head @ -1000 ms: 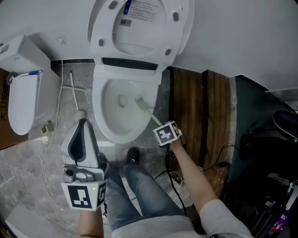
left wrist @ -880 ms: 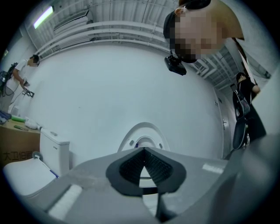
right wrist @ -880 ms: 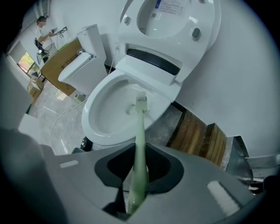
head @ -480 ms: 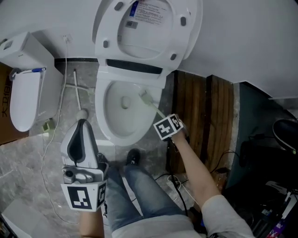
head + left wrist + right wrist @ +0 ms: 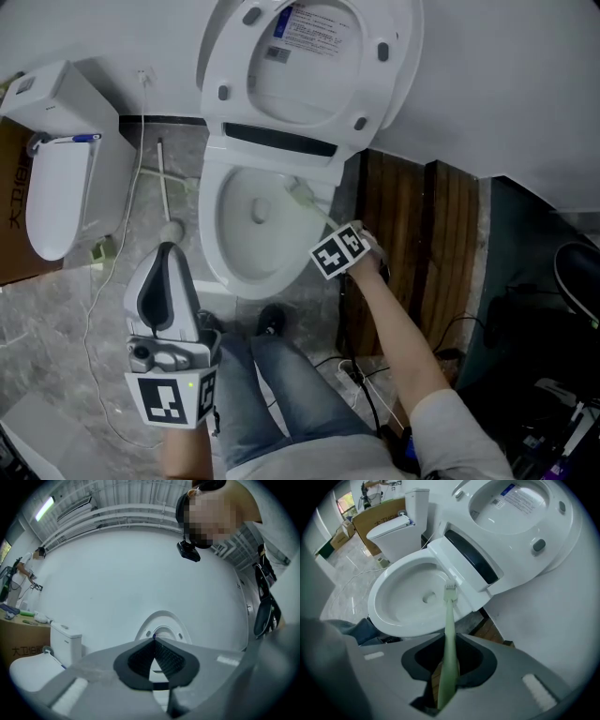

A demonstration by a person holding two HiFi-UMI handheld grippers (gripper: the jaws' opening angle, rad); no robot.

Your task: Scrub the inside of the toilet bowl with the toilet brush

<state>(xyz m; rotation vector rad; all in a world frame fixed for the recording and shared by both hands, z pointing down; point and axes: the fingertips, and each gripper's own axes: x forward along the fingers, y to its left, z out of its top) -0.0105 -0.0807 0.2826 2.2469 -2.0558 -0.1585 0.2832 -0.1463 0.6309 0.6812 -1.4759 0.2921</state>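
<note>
The toilet brush (image 5: 450,620), judged light and slightly flexible, is pinched near its handle end by the right gripper (image 5: 448,667); the left gripper (image 5: 153,643) is pressed shut, empty.

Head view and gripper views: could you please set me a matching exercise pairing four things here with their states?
Things:
1. toilet brush
2. left gripper
3. toilet lid
4. second toilet

States:
A. lid down, standing off to the left
B. raised open
C. shut and empty
D. clamped in the right gripper, head at the rear rim of the bowl

Pairs: 1-D, 2-C, 3-B, 4-A.
</note>
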